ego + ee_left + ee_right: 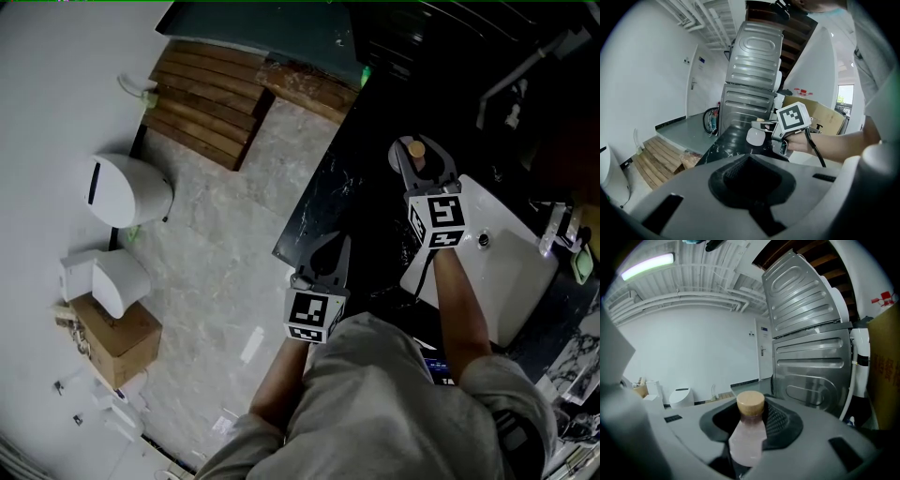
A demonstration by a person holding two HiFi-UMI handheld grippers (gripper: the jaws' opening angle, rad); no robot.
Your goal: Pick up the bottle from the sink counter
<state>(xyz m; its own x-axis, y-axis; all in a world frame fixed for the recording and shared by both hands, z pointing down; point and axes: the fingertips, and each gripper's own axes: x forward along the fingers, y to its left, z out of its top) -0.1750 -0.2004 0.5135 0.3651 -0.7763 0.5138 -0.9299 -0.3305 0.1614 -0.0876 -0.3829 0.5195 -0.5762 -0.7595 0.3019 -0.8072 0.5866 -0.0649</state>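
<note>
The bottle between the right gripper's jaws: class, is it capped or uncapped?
Capped: a tan cap sits on the neck of the pale pink bottle in the right gripper view.

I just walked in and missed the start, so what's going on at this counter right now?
A person holds a hand-held gripper in each hand over the black counter, beside a white sink. The right hand-held gripper has a pale bottle with a tan cap between its jaws. Whether the pads already press on it is hard to tell. The left hand-held gripper is shut and empty, near the counter's edge.
</note>
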